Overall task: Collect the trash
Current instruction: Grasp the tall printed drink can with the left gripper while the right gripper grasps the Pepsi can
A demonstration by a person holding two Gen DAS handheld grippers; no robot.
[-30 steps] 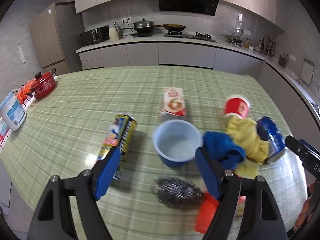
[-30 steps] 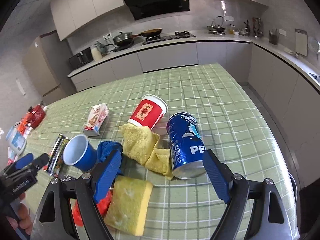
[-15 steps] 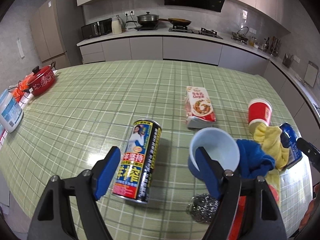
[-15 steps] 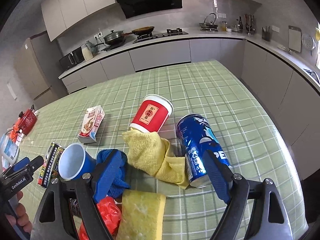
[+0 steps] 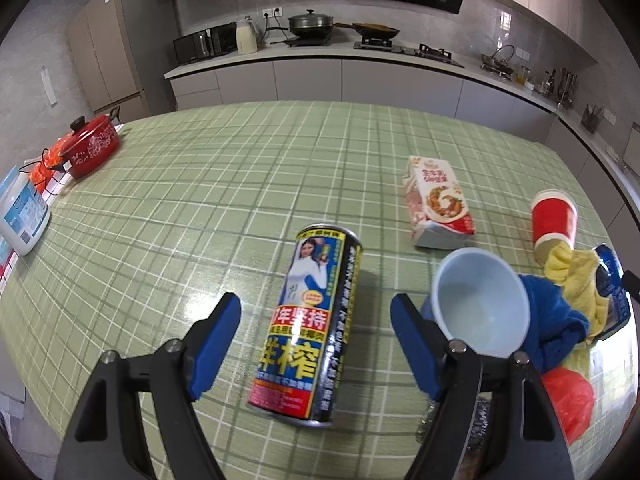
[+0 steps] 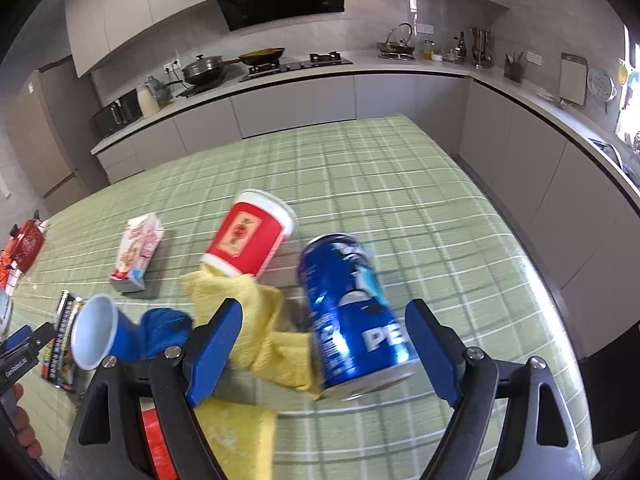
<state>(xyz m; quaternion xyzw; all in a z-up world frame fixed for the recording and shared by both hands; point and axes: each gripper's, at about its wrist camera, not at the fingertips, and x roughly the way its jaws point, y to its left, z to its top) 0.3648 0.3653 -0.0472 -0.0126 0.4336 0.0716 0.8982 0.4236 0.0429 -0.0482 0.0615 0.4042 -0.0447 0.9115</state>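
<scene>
A black and red drink can (image 5: 312, 328) lies on its side between the open jaws of my left gripper (image 5: 316, 340). A blue Pepsi can (image 6: 352, 312) lies on its side between the open jaws of my right gripper (image 6: 324, 344). Neither can is gripped. A red paper cup (image 6: 248, 236) lies tipped behind a yellow cloth (image 6: 256, 316). A white and red snack carton (image 5: 436, 204) lies flat further back. A blue cup (image 5: 480, 308) lies on its side against a blue cloth (image 5: 556, 336). A red plastic bag (image 5: 572, 400) is at the right.
The table has a green checked cloth (image 5: 200, 200). A red pot (image 5: 92, 146) and a white tub (image 5: 20, 216) stand at its left edge. A yellow sponge (image 6: 236, 436) lies near my right gripper. Steel wool (image 5: 428, 420) shows behind my left gripper's right finger.
My left gripper moved left, from the blue cup to straddle the black and red can. My right gripper moved forward so the Pepsi can sits between its fingers.
</scene>
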